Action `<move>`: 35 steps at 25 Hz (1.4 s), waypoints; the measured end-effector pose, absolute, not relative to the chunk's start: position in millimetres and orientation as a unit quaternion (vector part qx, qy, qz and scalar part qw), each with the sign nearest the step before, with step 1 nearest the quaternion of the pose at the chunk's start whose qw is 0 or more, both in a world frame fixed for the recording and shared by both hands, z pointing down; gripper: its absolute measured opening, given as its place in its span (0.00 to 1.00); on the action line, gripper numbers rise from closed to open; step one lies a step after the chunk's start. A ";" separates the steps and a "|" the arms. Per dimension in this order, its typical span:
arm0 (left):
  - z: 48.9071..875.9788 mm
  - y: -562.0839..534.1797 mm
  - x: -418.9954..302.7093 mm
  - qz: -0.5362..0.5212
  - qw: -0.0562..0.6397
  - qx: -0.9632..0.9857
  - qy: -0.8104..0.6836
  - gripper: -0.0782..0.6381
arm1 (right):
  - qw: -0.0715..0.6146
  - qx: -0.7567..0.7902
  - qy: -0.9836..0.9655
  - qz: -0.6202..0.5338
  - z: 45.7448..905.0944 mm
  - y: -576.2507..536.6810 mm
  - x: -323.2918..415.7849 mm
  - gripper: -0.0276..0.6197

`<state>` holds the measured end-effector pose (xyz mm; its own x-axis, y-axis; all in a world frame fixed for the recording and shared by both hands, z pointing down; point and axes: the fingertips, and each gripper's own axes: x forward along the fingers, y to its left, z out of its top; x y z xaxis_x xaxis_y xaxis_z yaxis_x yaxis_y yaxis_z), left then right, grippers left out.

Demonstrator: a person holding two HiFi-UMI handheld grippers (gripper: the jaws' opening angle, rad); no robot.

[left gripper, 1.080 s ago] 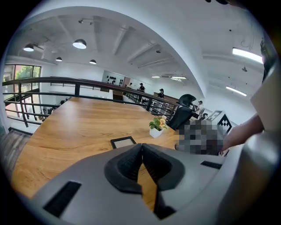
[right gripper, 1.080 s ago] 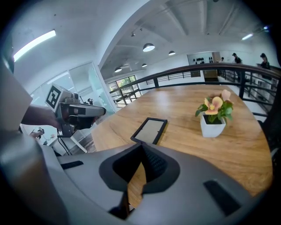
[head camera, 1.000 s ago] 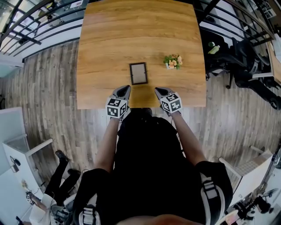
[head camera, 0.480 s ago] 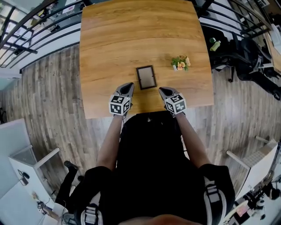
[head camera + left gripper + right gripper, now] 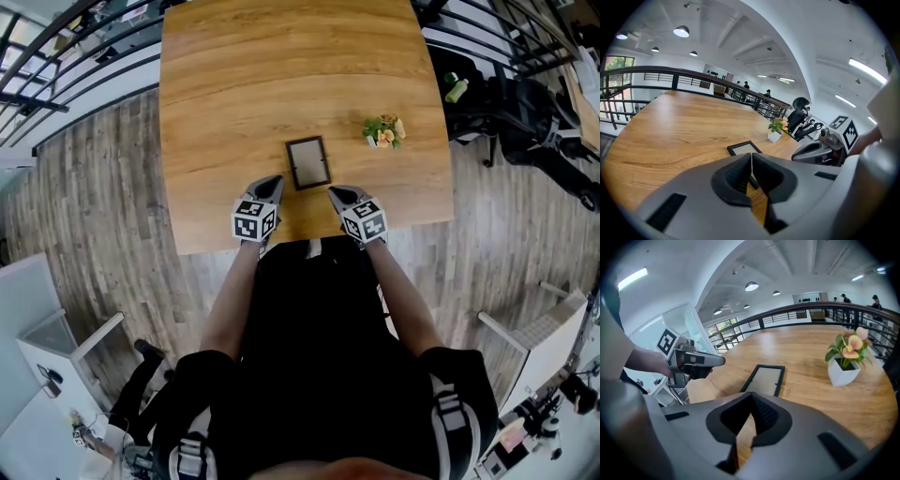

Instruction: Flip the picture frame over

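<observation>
Both claws closed, empty; picture frame (image 5: 307, 162) flat between, ahead.

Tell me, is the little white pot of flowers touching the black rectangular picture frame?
Apart. The head view shows bare wooden table between the white pot of flowers and the black rectangular picture frame.

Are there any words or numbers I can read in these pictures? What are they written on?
No words or numbers can be read anywhere.
The left claw and right claw carry black-and-white square patterns, not letters.
The picture frame shows a plain grey panel with no print on it.
The white flower pot has no label.
</observation>
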<state>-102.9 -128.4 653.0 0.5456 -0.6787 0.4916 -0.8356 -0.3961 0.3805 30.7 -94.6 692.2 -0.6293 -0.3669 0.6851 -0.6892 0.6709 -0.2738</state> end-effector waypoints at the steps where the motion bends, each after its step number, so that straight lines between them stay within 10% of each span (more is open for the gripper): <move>1: 655.2 -129.4 -101.6 0.128 0.306 0.823 -0.460 0.14 | 0.305 0.304 -0.862 0.267 693.5 -93.5 30.3 0.05; 35: 755.5 -151.0 -66.7 0.248 0.374 0.722 -0.527 0.26 | 0.341 0.251 -0.857 0.294 721.7 -108.4 69.0 0.05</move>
